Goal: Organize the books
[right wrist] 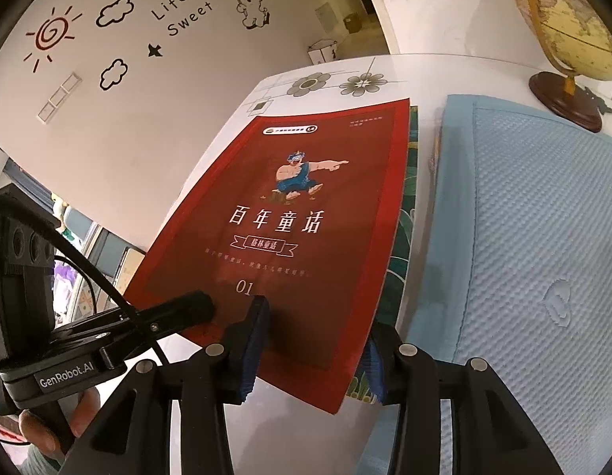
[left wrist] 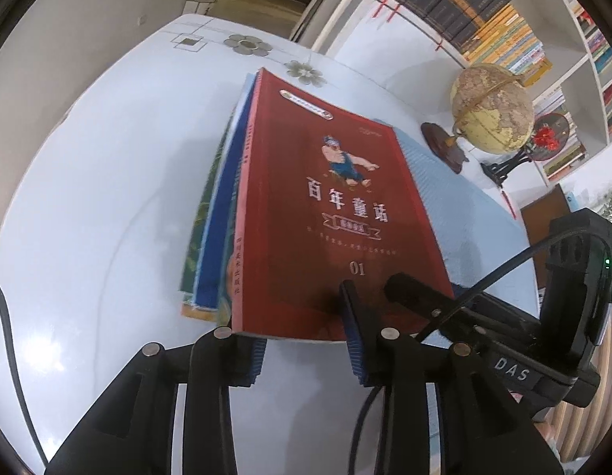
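Note:
A red book marked 01 tops a stack on the white table, over a blue book and a green book. My left gripper straddles the stack's near edge: one finger rests on the red cover, the other sits at the near left corner. The pads look loose, so the gripper is open. In the right wrist view my right gripper is open around the near right corner of the red book, with its other finger beside the green book. Each view shows the other gripper's finger on the cover.
A light blue textured mat lies to the right of the stack. A globe on a wooden base stands at the table's far right, with a full bookshelf behind it. A black cable hangs at the left. A hand holds the left gripper.

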### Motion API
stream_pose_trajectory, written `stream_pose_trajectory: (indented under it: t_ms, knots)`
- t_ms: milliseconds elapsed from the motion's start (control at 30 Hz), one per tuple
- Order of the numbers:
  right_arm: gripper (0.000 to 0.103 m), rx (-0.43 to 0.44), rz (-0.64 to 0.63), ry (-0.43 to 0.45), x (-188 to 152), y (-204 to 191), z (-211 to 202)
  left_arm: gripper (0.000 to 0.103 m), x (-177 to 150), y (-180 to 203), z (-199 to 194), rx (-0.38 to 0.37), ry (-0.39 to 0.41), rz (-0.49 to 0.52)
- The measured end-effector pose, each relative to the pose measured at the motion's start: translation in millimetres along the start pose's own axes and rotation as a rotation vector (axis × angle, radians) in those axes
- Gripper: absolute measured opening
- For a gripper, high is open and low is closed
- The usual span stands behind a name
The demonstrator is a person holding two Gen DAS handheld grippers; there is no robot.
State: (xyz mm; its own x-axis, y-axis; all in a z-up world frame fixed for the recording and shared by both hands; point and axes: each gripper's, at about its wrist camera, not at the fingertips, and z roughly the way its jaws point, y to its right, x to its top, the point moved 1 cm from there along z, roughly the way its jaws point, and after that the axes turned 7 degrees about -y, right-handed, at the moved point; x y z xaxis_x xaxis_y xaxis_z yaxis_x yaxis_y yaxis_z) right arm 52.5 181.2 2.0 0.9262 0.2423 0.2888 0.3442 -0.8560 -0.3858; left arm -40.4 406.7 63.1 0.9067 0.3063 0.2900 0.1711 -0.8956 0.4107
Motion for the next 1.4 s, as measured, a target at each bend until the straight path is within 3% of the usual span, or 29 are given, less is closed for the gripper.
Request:
stream_pose_trajectory:
  t_ms: [133,300,567,767,933,1100,1167,1233,1300,1400]
  knots:
    - [0.049,-0.014,-0.005,-0.001,-2.4,-1.3,-2.8,0.033,0.5,-7.3,-1.5,0.032,-0.012,-0.021]
    - [0.052,-0.038,0.008,0.016,-7.0,2.1,-9.0,0.032,-3.9,-3.7,-3.8,0.113,-0.019,0.023]
    - [0.052,-0.041,0.043,0.029,-17.5,8.2,-23.0,0.044,-9.7,12.3,0.2,0.31,-0.045,0.104]
    - [0.052,-0.074,0.033,0.016,-40.5,6.5,-38.8,0.045,-34.8,22.5,0.3,0.45,-0.068,0.205]
    - [0.053,-0.107,0.065,0.01,-63.0,13.6,-55.4,0.045,-55.2,41.2,-19.0,0.419,-0.019,0.224]
    - [0.054,-0.161,0.114,0.021,-82.6,24.2,-82.0,0.045,-61.3,88.9,-29.0,0.359,0.042,0.328]
    - [0.056,-0.242,0.147,0.007,-84.4,28.7,-90.3,0.045,-62.1,110.4,-29.6,0.318,0.064,0.36]
    - [0.056,-0.38,0.215,-0.039,-86.3,39.7,-99.0,0.045,-63.6,128.1,-31.2,0.287,0.082,0.371]
    - [0.056,-0.43,0.267,-0.036,-89.6,49.1,-115.8,0.045,-63.2,144.5,-32.9,0.266,0.092,0.38]
    - [0.056,-0.459,0.307,0.035,-95.1,55.8,-153.0,0.045,-65.9,180.4,-43.0,0.22,0.128,0.415]
